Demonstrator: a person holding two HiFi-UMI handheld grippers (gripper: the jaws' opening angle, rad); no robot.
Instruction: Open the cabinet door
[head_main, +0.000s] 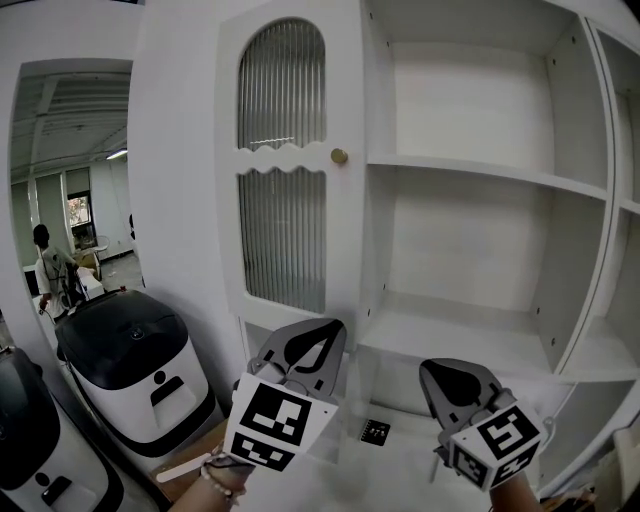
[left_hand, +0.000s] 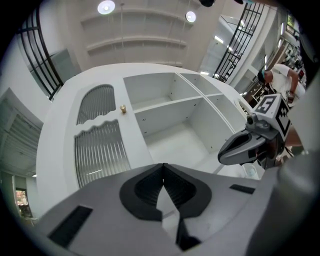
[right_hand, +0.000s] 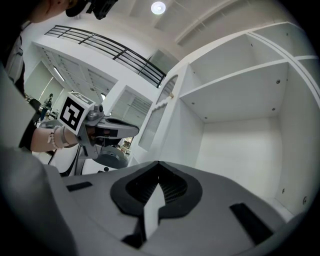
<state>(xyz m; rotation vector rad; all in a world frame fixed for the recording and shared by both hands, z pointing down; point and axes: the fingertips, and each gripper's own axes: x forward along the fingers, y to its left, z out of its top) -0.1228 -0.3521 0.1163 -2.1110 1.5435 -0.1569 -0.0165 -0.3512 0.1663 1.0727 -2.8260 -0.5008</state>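
The white cabinet door (head_main: 290, 170) has two ribbed glass panels and a small brass knob (head_main: 339, 156) on its right edge; it stands at the cabinet's left side. My left gripper (head_main: 333, 328) hangs below the door, shut and empty, with its tips pointing up towards it. In the left gripper view the shut jaws (left_hand: 163, 165) sit under the door (left_hand: 100, 140) and its knob (left_hand: 122, 108). My right gripper (head_main: 427, 371) is lower right, in front of the open shelves, also shut with nothing in it (right_hand: 158, 163). Neither gripper touches the door.
Open white shelves (head_main: 480, 175) fill the cabinet to the right of the door. A small black tag (head_main: 375, 431) lies on the cabinet's bottom board. Two white machines with black tops (head_main: 130, 350) stand at the lower left. A person (head_main: 45, 265) is far off at the left.
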